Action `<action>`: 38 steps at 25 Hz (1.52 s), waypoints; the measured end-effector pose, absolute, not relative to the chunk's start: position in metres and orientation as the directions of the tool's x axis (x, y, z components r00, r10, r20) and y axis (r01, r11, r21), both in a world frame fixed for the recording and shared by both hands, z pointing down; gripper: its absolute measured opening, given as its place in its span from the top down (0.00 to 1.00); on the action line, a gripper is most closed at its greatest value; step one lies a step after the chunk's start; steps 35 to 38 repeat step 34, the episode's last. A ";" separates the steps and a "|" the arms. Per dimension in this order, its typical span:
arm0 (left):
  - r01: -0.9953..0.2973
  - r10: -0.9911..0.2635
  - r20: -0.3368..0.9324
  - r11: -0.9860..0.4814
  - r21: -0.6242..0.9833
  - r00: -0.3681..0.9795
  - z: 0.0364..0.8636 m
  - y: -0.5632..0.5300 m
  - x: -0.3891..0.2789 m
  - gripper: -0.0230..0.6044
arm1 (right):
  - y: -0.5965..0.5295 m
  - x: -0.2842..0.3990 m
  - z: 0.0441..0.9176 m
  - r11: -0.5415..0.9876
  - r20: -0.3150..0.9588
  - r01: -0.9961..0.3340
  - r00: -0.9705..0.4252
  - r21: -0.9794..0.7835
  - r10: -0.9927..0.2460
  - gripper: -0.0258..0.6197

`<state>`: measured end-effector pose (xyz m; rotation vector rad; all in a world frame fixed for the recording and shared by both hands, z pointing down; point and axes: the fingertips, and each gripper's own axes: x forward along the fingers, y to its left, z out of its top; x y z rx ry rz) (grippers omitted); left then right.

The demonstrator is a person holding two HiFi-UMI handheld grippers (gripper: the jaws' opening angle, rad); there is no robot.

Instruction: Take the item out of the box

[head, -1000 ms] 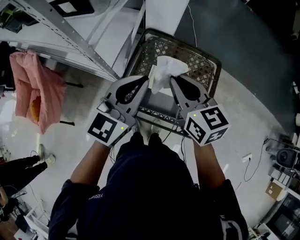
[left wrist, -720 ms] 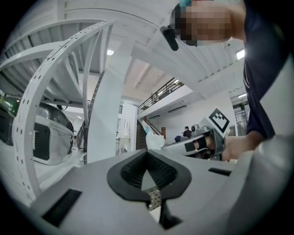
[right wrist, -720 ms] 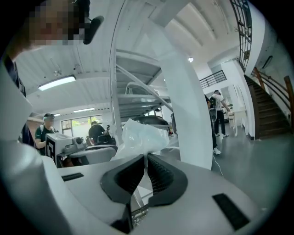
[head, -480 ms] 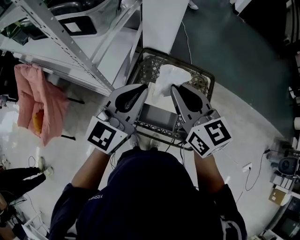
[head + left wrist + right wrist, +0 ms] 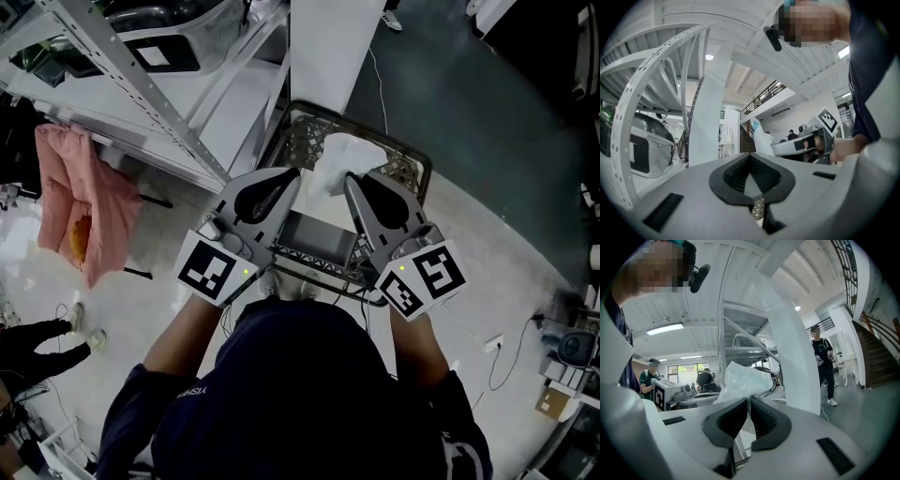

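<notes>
A crumpled white plastic bag (image 5: 342, 159) hangs above a dark mesh basket (image 5: 413, 165) on the floor. My right gripper (image 5: 349, 178) is shut on the bag's right side. In the right gripper view the bag (image 5: 740, 378) rises from between the closed pads of the right gripper (image 5: 748, 401). My left gripper (image 5: 296, 173) has its jaws closed at the bag's left edge. The left gripper view shows the left gripper (image 5: 750, 157) with its pads meeting and the bag (image 5: 761, 138) just beyond them, next to the right gripper (image 5: 777, 149). A grey flat piece (image 5: 319, 239) lies in the basket.
Grey metal shelving (image 5: 141, 84) stands to the left and a white column (image 5: 328, 47) behind the basket. A pink cloth (image 5: 70, 197) hangs at the far left. Cables (image 5: 511, 328) cross the floor at the right. A person (image 5: 822, 362) stands in the distance.
Both grippers have come up together with the white bag between them. The bag now hangs higher above the basket.
</notes>
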<state>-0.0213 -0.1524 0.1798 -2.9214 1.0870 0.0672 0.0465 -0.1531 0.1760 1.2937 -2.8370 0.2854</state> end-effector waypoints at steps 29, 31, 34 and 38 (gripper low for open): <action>-0.660 -0.659 -0.040 -0.751 -0.001 0.751 0.183 -0.136 -0.019 0.95 | -0.137 0.050 0.185 0.650 0.098 -0.740 -0.670 -0.172 -0.736 0.90; -0.660 -0.659 -0.040 -0.751 -0.001 0.751 0.183 -0.134 -0.019 0.95 | -0.135 0.050 0.185 0.648 0.100 -0.741 -0.668 -0.173 -0.737 0.90; -0.660 -0.660 -0.041 -0.751 -0.001 0.750 0.181 -0.132 -0.020 0.95 | -0.133 0.051 0.185 0.646 0.100 -0.743 -0.666 -0.175 -0.739 0.90; -0.660 -0.660 -0.041 -0.751 -0.001 0.750 0.181 -0.132 -0.020 0.95 | -0.133 0.051 0.185 0.646 0.100 -0.743 -0.666 -0.175 -0.739 0.90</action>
